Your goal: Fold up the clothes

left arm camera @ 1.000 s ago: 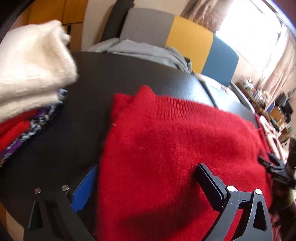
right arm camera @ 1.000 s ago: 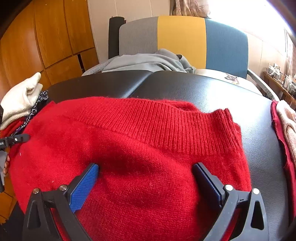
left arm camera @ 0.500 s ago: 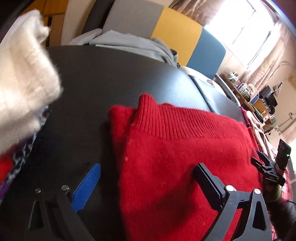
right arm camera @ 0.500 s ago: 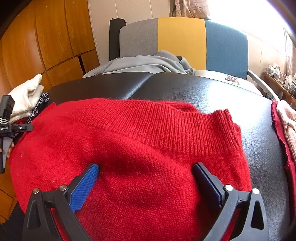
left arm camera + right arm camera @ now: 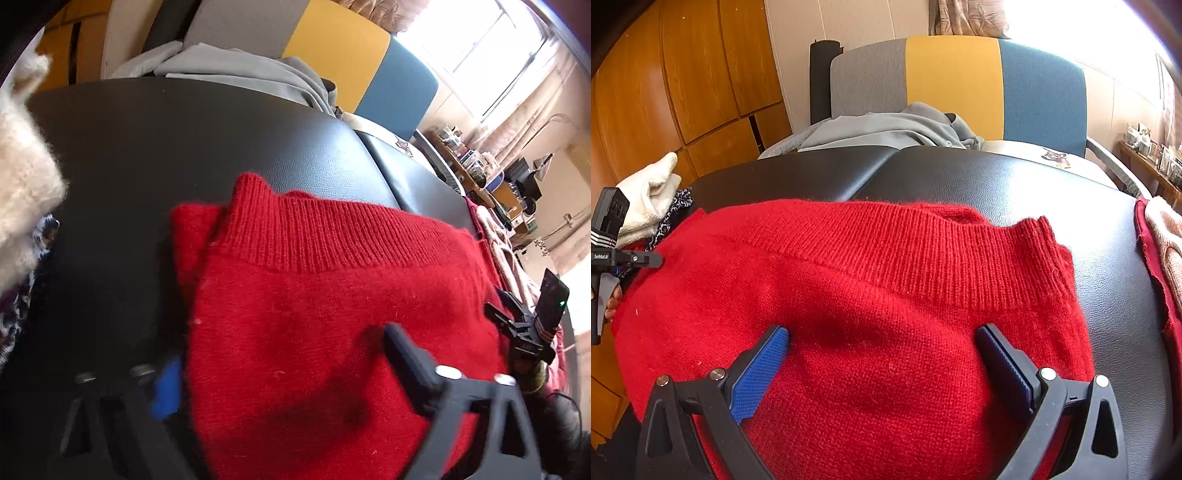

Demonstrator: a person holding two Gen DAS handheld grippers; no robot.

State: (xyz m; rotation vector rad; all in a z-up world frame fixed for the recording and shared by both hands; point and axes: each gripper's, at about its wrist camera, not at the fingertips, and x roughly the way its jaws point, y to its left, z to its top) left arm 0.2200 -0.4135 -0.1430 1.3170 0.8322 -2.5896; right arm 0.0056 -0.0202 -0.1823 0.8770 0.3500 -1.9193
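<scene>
We have the red sweater (image 5: 871,302) lying on the black padded table (image 5: 1034,184), its ribbed band turned toward the far side and its left edge folded so that a second layer shows beneath. Our left gripper (image 5: 280,373) tilts steeply down over that left edge; its jaws are closing, with the sweater's edge between them, the blue pad (image 5: 166,391) at the fabric's border on the table side and the black finger (image 5: 406,354) on top of the knit. The pads do not yet press the cloth. Our right gripper (image 5: 882,354) also angles down over the sweater's near middle, jaws spread wide, both fingers resting on or just above the knit with nothing pinched.

At the table's left end sits a stack of folded clothes topped by a cream sweater (image 5: 646,199). On the right end lies a pink and red garment (image 5: 1160,236). Beyond the table, a grey garment (image 5: 886,129) is draped on a chair (image 5: 953,81) with grey, yellow and blue panels.
</scene>
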